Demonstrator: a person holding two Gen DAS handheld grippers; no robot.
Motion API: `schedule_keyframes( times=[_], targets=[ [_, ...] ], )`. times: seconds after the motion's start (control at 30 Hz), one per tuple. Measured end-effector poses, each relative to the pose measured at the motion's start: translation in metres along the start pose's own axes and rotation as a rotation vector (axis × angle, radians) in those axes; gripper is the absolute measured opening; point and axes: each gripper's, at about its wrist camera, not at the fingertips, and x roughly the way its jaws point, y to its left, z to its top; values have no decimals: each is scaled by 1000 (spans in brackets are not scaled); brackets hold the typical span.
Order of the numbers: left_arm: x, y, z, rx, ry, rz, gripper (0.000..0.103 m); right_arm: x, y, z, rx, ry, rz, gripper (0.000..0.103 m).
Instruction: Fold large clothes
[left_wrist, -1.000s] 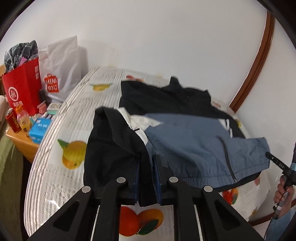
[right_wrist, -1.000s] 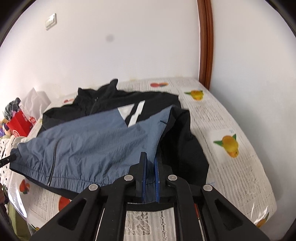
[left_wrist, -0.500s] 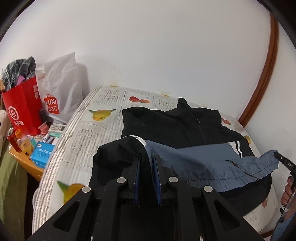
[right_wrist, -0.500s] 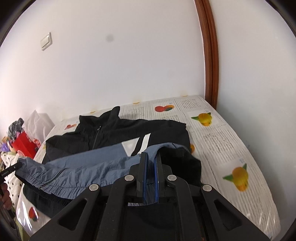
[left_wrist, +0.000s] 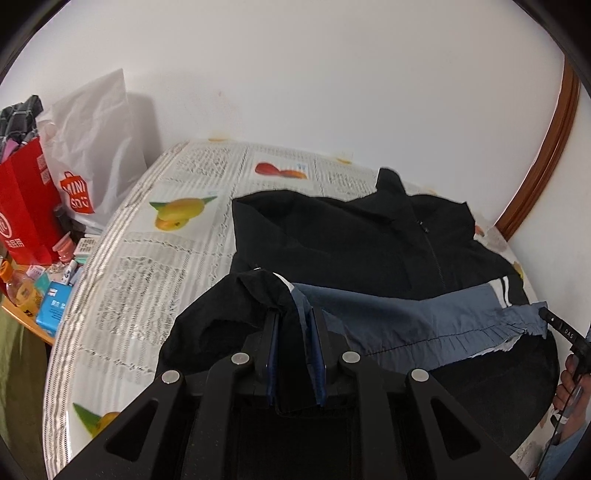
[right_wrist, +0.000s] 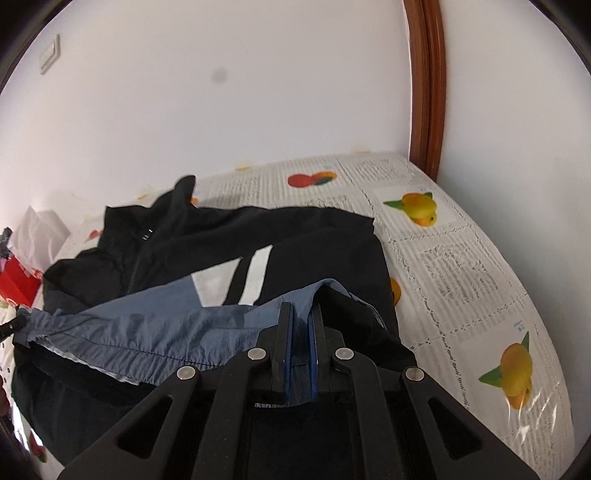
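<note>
Jacket (left_wrist: 369, 243): black and slate-blue, zip front, lying on the bed (left_wrist: 147, 258) with its collar toward the far wall; I have its blue hem lifted off the lower body.
Left claw (left_wrist: 294, 325): closed narrow on a bunched fold of the jacket, black cloth on its left side and blue on its right; the cloth hangs down between my blue pads (left_wrist: 272, 354).
Right claw (right_wrist: 301, 321): also pinched tight on the jacket, gripping the blue hem at the jacket's right edge, with black cloth draped just beside it.
Blue hem (right_wrist: 147, 332): stretched between my two claws, gathered and rippled along its elastic edge, raised above the black part of the jacket nearer me.
White stripes (right_wrist: 255, 273): two slanted bars on the jacket's chest, just beyond the lifted hem.
Zipper (right_wrist: 138, 262): runs from the collar down the middle of the jacket and looks closed as far as I can see.
Bed cover: newspaper-and-fruit print under a clear glossy sheet, showing all around the jacket.
Red bag (left_wrist: 22, 206): left of the jacket, off the bed edge, beside a white shopping bag (left_wrist: 96, 147).
Small side counter (left_wrist: 26, 314): below the bags, carrying a blue box (left_wrist: 55, 306) and bottles.
Brown door frame (right_wrist: 423, 85): beyond the jacket, at the bed's far right corner.
</note>
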Motion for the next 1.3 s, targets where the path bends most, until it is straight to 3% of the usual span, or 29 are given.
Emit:
schedule_keyframes(
  times=[0.07,0.13,0.17,0.2,0.27,0.4,0.6,0.73,0.83,0.9,1.17,1.3],
  targets=[
    [4,1,0,1,12,-4,17,6,2,-1,-17,22,-25,11],
    [3,1,0,6,18,-8,19,7,5,-3,-40,47,-37,20],
    [-1,2,-2,2,13,-31,24,4,7,-4,-61,53,-54,24],
    [-6,1,-3,0,10,-61,35,0,10,-5,-79,54,-72,31],
    [-14,-1,-6,14,8,-96,44,-15,14,-7,-98,33,-72,38],
    [-28,-9,-16,46,0,-84,44,-45,22,-13,-114,-24,-14,46],
    [-47,-12,-39,54,12,-108,44,-60,45,-44,-156,40,108,46],
    [-58,-19,-51,92,20,-120,44,-53,64,-67,-207,95,139,41],
    [-56,-32,-62,132,55,-152,44,-37,66,-73,-197,130,128,24],
    [-49,-42,-68,155,88,-170,44,-25,65,-74,-175,159,97,18],
    [-3,-73,-76,163,173,-169,37,-6,60,-72,-106,199,77,17],
    [10,-89,-74,181,144,-117,37,-1,62,-71,-108,201,61,17]
  ],
)
